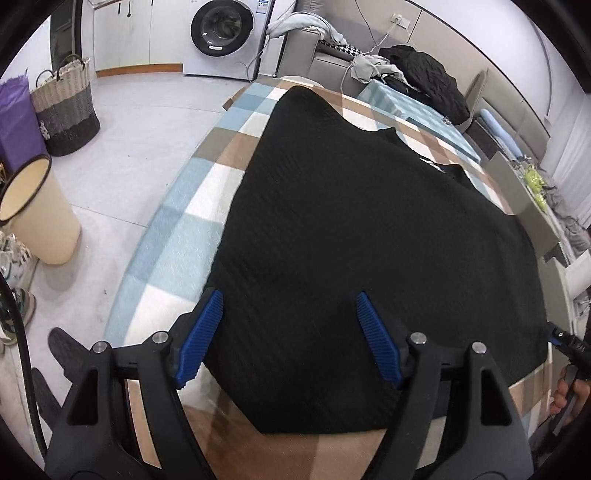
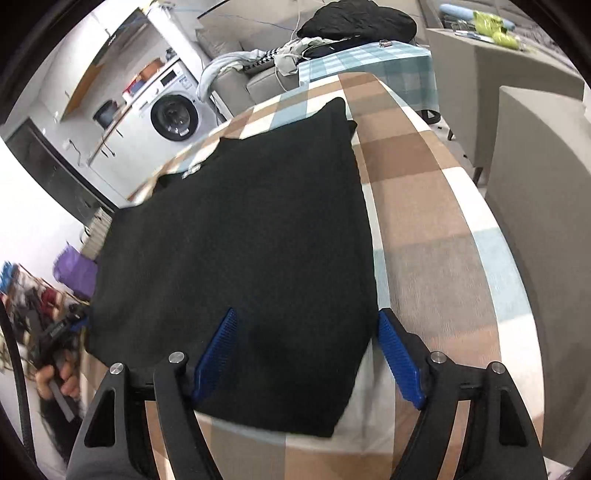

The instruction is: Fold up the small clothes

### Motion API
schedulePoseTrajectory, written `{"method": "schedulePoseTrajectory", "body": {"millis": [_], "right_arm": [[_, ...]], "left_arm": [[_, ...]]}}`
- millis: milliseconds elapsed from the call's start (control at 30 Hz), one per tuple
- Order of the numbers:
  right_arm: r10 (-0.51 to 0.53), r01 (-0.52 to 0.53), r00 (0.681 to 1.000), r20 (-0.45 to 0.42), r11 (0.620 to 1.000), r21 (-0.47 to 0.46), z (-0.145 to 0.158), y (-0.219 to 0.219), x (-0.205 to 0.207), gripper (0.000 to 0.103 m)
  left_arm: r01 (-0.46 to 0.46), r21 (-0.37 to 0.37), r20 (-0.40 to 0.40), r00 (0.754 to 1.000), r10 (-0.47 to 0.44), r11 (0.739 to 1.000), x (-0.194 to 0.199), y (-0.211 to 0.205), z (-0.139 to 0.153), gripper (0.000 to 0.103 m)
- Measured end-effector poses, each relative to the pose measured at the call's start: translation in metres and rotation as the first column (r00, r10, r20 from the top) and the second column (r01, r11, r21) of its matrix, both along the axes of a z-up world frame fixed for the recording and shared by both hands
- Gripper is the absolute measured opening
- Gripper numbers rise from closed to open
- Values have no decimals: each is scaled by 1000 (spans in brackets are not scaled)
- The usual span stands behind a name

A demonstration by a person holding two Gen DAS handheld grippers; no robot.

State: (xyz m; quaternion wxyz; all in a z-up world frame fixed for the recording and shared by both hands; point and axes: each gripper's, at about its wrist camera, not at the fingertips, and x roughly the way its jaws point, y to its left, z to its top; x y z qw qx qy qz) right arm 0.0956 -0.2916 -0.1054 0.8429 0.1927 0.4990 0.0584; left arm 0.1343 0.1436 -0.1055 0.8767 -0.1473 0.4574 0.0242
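Observation:
A black ribbed knit garment (image 1: 362, 240) lies spread flat on the checked tablecloth (image 1: 184, 236). My left gripper (image 1: 290, 334) is open, its blue pads straddling the garment's near left corner just above the cloth. In the right wrist view the same garment (image 2: 251, 236) fills the middle of the checked tablecloth (image 2: 424, 206). My right gripper (image 2: 308, 354) is open over the garment's near right corner, one pad over the fabric and the other just past its right edge. The right gripper also shows in the left wrist view (image 1: 565, 341) at the far right, and the left gripper in the right wrist view (image 2: 61, 328) at the far left.
On the floor to the left stand a cream bin (image 1: 35, 214) and a woven basket (image 1: 66, 107). A washing machine (image 1: 225, 33) is at the back. A sofa with piled clothes (image 1: 417, 70) lies beyond the table. A grey chair (image 2: 539, 192) is to the right.

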Motion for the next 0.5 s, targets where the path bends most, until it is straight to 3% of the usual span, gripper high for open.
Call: {"method": "schedulePoseTrajectory", "body": {"millis": [333, 500], "right_arm": [[28, -25, 999, 27, 994, -103, 11, 17, -8, 79], [52, -48, 998, 33, 993, -106, 12, 24, -10, 79]], "left_arm": [[45, 94, 8, 999, -46, 995, -30, -11, 18, 73], [68, 60, 2, 998, -68, 996, -40, -13, 18, 73]]}}
